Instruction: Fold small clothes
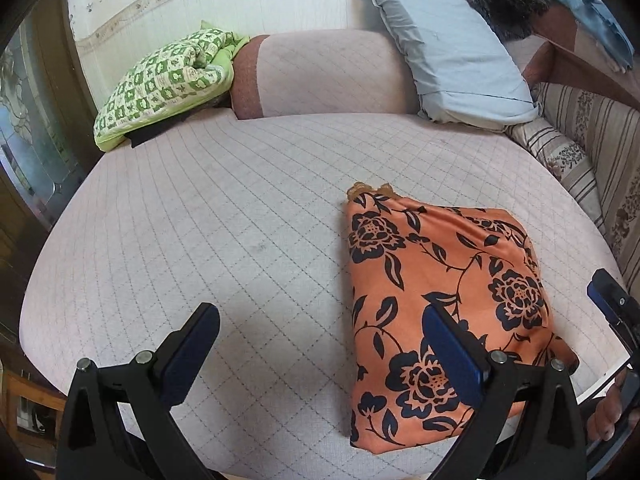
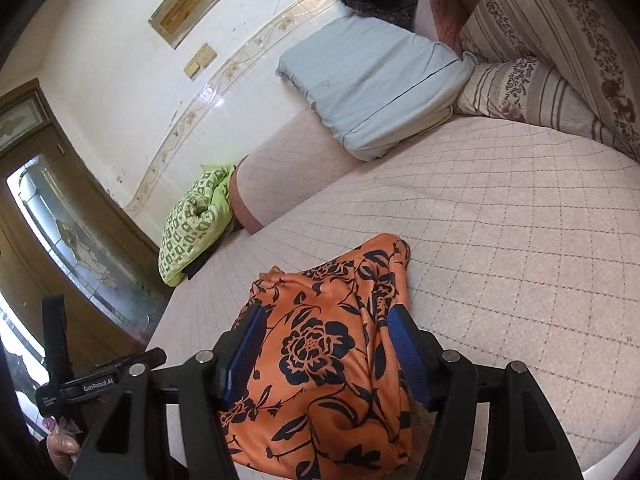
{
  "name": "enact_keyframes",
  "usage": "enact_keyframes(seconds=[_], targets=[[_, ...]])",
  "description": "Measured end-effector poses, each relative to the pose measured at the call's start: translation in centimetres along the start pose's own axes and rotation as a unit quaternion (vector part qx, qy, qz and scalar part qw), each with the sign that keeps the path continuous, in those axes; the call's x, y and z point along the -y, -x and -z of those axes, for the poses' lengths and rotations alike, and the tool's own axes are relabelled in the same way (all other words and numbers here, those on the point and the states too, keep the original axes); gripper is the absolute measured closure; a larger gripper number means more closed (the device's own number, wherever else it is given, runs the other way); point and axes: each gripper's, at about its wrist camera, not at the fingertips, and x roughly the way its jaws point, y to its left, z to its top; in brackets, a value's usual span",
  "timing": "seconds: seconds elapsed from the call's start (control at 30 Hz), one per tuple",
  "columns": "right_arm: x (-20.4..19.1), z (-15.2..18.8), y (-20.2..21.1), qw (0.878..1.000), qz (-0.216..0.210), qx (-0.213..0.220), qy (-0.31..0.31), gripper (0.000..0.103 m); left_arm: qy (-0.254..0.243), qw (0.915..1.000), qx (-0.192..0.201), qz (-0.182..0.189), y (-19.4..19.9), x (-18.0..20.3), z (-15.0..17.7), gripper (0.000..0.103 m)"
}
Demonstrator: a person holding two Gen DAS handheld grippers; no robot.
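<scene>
Now the orange floral garment [image 2: 320,364] lies bunched on the quilted bed cover [image 2: 520,260], between the right gripper [image 2: 324,344] fingers, which stand partly open, gripping nothing visibly. The left gripper [image 1: 320,344] gapes empty beside it. Best pinch one edge, then smooth flat.

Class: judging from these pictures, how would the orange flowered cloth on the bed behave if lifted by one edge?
The orange flowered cloth would probably droop: it lies in soft folds. It looks thin, so likely light. Its smooth surface may slip.
</scene>
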Motion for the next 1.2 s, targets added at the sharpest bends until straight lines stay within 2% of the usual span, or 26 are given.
enact_keyframes(seconds=[0.13,0.33,1.0,1.07,1.1,1.2], targets=[[-0.4,0.3,-0.6,1.000,-0.004,-0.009,0.005,0.036,-0.005,0.9997,0.016,-0.016,0.2,0.0,-0.3,0.002],[-0.6,0.4,-1.9,1.000,-0.009,-0.026,0.005,0.036,-0.010,0.9994,0.018,-0.026,0.0,0.0,-0.4,0.002],[-1.1,0.6,-2.8,0.999,-0.015,-0.041,0.005,0.036,-0.027,0.9989,0.016,-0.036,-0.5,1.2,-0.2,0.002],[-0.9,0.6,-2.8,0.999,-0.011,-0.043,0.001,0.036,-0.030,0.9991,0.010,-0.028,-0.8,1.3,0.0,0.002],[-0.6,0.6,-2.8,0.999,-0.006,-0.044,-0.003,0.036,-0.032,0.9994,-0.004,-0.010,-1.3,1.4,0.0,0.002],[0.9,0.5,-3.0,0.998,-0.001,-0.056,-0.036,0.034,-0.019,0.9966,-0.069,0.041,-3.7,1.5,0.3,0.002]])
